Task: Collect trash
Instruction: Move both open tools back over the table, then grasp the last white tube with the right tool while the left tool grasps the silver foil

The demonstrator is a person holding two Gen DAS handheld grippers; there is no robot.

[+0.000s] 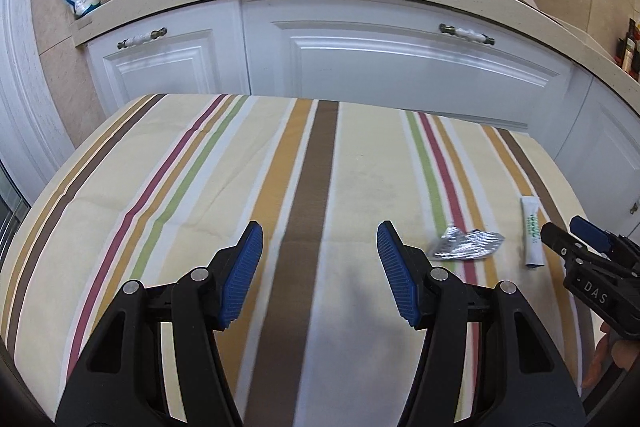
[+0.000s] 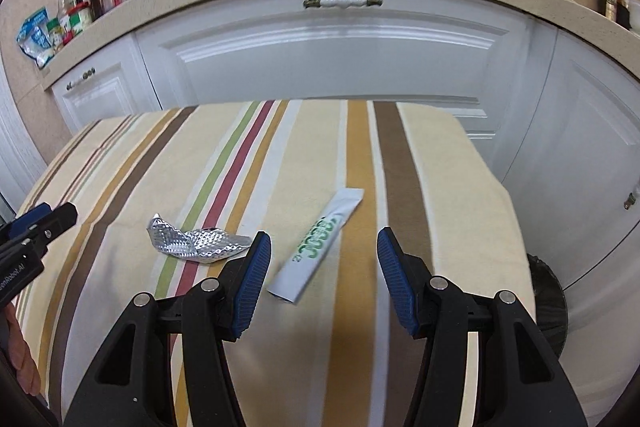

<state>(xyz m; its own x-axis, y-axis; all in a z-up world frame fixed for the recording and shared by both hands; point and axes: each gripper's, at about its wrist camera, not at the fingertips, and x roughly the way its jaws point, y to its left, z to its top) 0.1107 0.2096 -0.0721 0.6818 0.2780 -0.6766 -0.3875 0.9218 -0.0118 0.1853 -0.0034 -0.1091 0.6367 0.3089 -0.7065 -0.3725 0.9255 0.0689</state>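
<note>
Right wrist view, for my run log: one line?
right hand-held gripper open | over white paper sachet | crumpled silver foil wrapper untouched

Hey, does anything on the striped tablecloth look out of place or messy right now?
Yes. Two bits of litter lie on the striped tablecloth: a crumpled foil wrapper and, beside it but apart, a white sachet with green print, lying askew across the stripes. Nothing looks spilled.

Both views are evenly and brightly lit; fisheye distortion bends the edges, corners vignette black, and slight blur softens detail.
</note>
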